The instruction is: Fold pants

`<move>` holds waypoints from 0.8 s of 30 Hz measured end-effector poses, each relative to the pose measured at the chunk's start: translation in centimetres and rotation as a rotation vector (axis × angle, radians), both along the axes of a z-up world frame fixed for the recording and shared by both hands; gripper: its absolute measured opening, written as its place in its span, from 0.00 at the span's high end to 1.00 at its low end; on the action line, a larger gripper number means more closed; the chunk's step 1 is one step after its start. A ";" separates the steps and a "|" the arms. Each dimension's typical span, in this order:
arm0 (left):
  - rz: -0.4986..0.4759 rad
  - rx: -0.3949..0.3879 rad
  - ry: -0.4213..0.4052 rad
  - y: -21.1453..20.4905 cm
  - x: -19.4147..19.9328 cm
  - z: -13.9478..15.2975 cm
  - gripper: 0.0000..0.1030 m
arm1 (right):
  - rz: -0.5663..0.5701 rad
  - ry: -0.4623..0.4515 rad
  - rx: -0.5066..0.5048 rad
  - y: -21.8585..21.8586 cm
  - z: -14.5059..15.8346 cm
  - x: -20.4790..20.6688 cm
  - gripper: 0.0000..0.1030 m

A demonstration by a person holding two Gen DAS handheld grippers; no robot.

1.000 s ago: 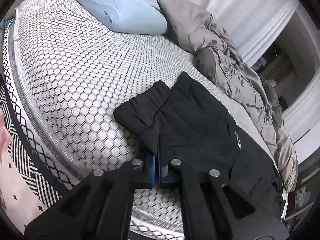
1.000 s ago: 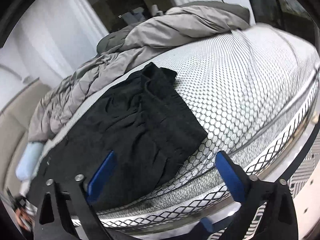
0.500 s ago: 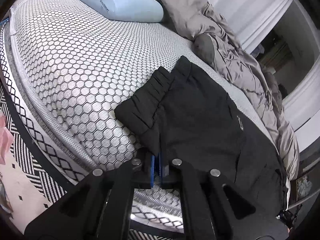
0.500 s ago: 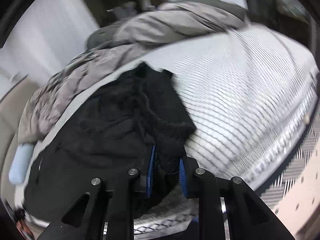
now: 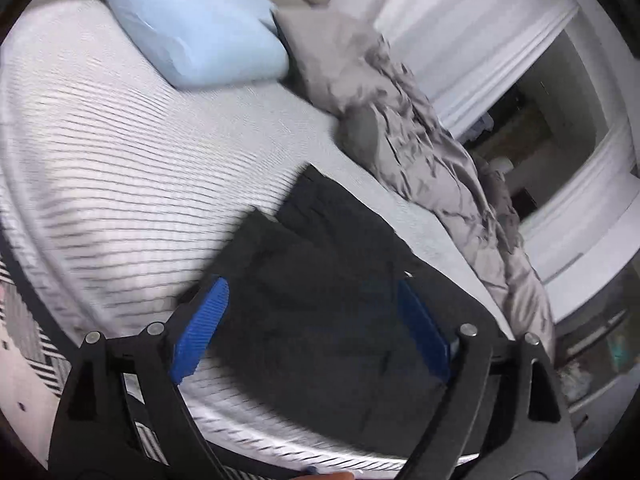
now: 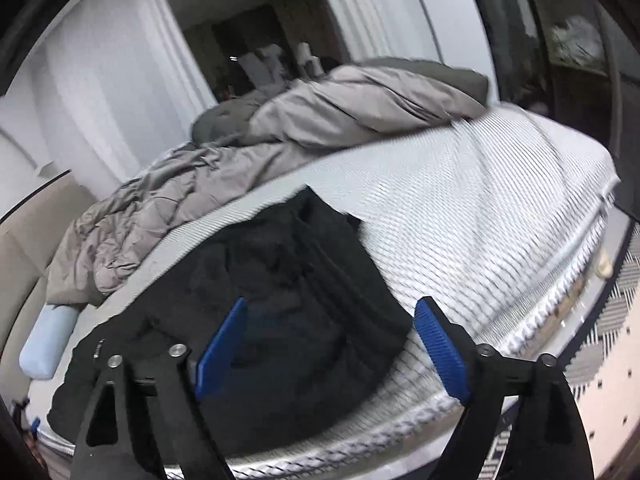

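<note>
We see black fabric pants [image 5: 328, 292] lying flat on the white honeycomb-patterned mattress [image 5: 120, 168], near its front edge, waistband end bunched toward the foot side in the right wrist view [image 6: 320, 264]. Left gripper [image 5: 312, 328] jaws have just been opening and now stand wide, blue ribbed pads [image 5: 200, 328] apart above the pants, nothing pinched. Right gripper [image 6: 332, 344] jaws likewise have just been opening, spread wide over the waistband corner, holding nothing. A rumpled grey duvet [image 5: 420, 128] sits along the far side of the mattress, just beyond the pants. A light blue pillow [image 5: 196, 32] lies at the head end. Both views are motion-blurred.
</note>
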State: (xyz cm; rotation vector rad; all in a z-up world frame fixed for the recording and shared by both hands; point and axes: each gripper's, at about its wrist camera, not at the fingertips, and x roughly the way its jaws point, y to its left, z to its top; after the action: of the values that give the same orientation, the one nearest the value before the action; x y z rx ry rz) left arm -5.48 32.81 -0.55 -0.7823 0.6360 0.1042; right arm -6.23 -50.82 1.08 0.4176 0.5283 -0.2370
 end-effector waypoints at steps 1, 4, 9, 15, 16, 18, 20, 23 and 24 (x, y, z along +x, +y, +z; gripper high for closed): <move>-0.021 -0.030 0.012 -0.5 2.0 -0.3 0.18 | 0.015 -0.008 -0.003 0.2 0.3 0.4 0.10; -0.065 -0.123 0.072 -1.0 7.8 -1.5 0.18 | 0.068 -0.033 -0.016 1.3 1.4 2.5 0.10; -0.069 -0.193 0.255 -2.1 16.6 -5.2 0.18 | 0.123 -0.035 -0.005 2.0 1.6 6.0 0.10; -0.047 -0.180 0.300 -2.9 20.0 -7.0 0.18 | 0.136 -0.027 -0.024 1.6 1.1 7.9 0.10; -0.030 -0.178 0.296 -2.9 20.6 -7.2 0.20 | 0.132 -0.028 -0.023 1.4 0.9 8.2 0.10; 0.019 -0.171 0.288 -2.8 21.5 -7.4 0.39 | 0.128 -0.024 -0.011 0.6 0.3 8.9 0.10; 0.065 -0.151 0.293 -2.4 22.6 -7.4 0.83 | 0.108 -0.007 0.012 -0.2 -0.4 10.0 0.10; 0.126 -0.076 0.200 -1.2 22.9 -5.6 1.00 | 0.097 0.000 0.044 -1.4 -1.1 11.3 0.10; 0.140 -0.038 0.187 -0.8 23.0 -5.0 1.00 | 0.096 0.004 0.045 -1.8 -1.2 11.8 0.10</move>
State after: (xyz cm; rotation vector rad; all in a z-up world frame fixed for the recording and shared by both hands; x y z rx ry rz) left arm 17.49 31.99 -5.52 -0.8600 0.7616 0.2971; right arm 5.58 -52.65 -0.11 0.4344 0.5572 -0.1334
